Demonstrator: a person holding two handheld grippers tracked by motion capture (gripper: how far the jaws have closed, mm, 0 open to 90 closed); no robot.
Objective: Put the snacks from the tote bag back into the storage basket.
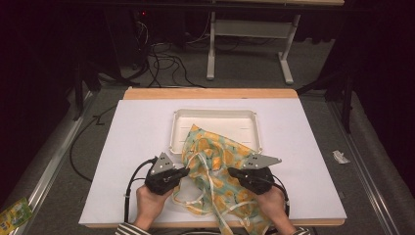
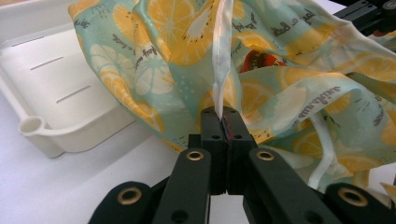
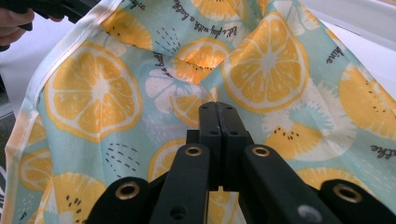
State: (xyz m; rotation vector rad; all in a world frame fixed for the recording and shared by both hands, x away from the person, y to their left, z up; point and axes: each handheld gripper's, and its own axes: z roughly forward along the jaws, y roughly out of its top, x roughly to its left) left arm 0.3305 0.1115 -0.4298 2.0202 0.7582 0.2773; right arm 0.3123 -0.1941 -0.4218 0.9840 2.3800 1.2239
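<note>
A crumpled cloth (image 1: 215,156) printed with orange slices on pale teal, with white ties, lies half in a white tray (image 1: 215,113) and half on the table toward me. My left gripper (image 1: 185,171) is at its left side, jaws shut on the cloth (image 2: 280,93) where a white trim (image 2: 222,56) runs up from the tips (image 2: 223,114). My right gripper (image 1: 231,171) is at its right side, jaws pressed together (image 3: 218,107) on a fold of the cloth (image 3: 266,60). The tray (image 2: 70,93) sits to the left in the left gripper view.
A white board (image 1: 137,147) covers the tabletop, with a wooden strip along its far edge. Beyond it are cables and a white table frame (image 1: 211,49) on the floor. A paper scrap (image 1: 340,156) lies on the right floor, a green packet (image 1: 14,215) at bottom left.
</note>
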